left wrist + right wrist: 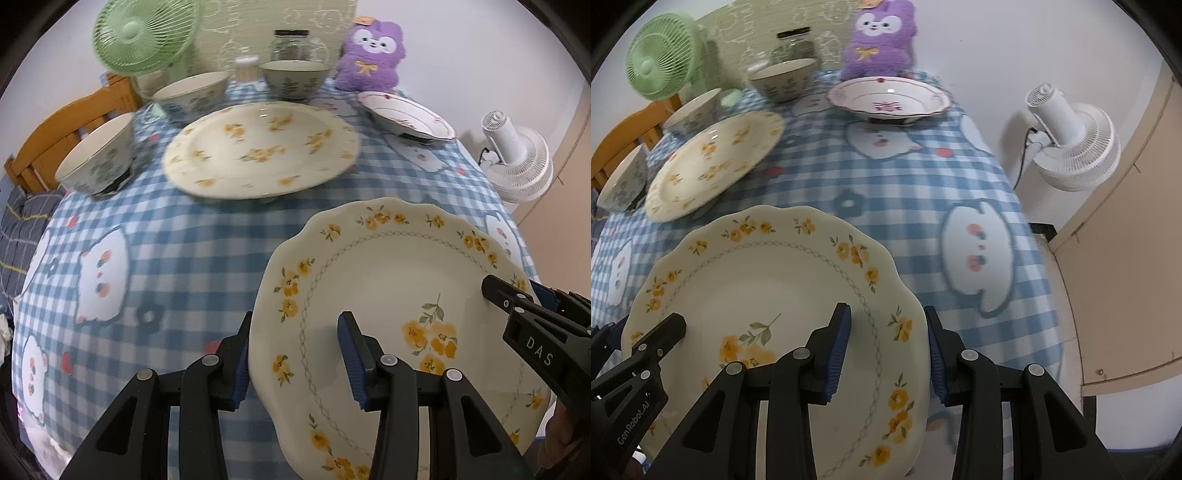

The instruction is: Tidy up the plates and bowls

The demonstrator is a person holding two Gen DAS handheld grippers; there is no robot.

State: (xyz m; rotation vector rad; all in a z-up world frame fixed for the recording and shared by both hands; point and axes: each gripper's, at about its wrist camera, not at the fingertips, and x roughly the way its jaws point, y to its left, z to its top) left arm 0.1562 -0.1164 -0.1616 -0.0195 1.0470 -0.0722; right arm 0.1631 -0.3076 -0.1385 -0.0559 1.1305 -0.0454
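Biggest worry here is the scalloped plate [388,314] — it's up off the checked tablecloth [166,258] and carried by its rim only, left gripper [295,354] clamped on the left edge, right gripper [888,354] clamped on the opposite edge. In both wrist views one finger sits over the face and the other goes under the lip. If the two hands drift apart or one tilts, I'd guess the glazed rim slides out of a pad and the plate drops onto the table. It already looks a bit tilted in the left view.

Next risk is the big flowered plate [262,147] straight ahead. It seems the likely stacking spot, and coming in low would knock rim against rim.

Room-wise the middle of the table is open cloth between the held plate and that big plate, so there's a clear lane. The left side is tighter — three bowls [98,162] [192,94] [295,79] run along the far-left edge. The pink-rimmed plate [890,98] sits far right, well apart. On the right the table edge is close, with a white fan [1071,147] just beyond it — not much slack that way.
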